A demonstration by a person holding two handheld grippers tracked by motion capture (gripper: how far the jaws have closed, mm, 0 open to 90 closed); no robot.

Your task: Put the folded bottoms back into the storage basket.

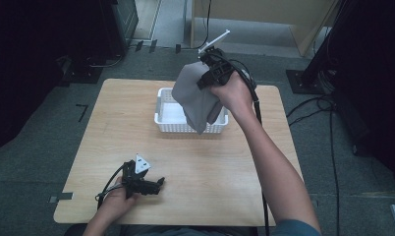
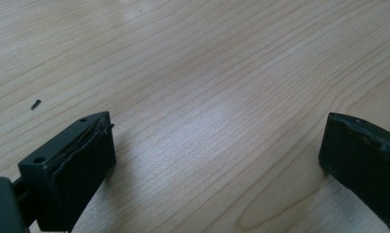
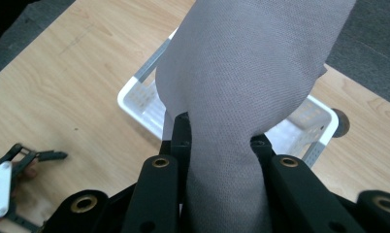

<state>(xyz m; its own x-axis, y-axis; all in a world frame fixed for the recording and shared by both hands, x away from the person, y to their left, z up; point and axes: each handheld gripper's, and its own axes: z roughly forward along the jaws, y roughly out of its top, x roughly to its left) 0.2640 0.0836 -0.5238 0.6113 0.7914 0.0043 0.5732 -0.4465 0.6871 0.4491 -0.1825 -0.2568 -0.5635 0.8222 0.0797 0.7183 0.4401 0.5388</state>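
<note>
Grey cloth hangs bunched from the right gripper, whose jaws are pinched in on a thick fold of it, as the right gripper view shows with the fabric squeezed between the two black jaws. The cloth is lifted above the white basket, its lowest tip dangling over the basket's near wall and its bulk covering the basket's right half. That basket sits toward the far edge of the worktop, roughly midway between the far corners, with a narrow strip of bare wood behind it and wider strips to either side. The left gripper rests low near the near-left corner, close to the near edge, held in the left hand; its jaws stand wide apart with nothing between them, only bare wood grain and a small dark speck on the surface ahead. Between the left gripper and the basket lies a broad stretch of open wood, and the whole near-right quarter is crossed only by the person's right forearm reaching up to the raised gripper.
</note>
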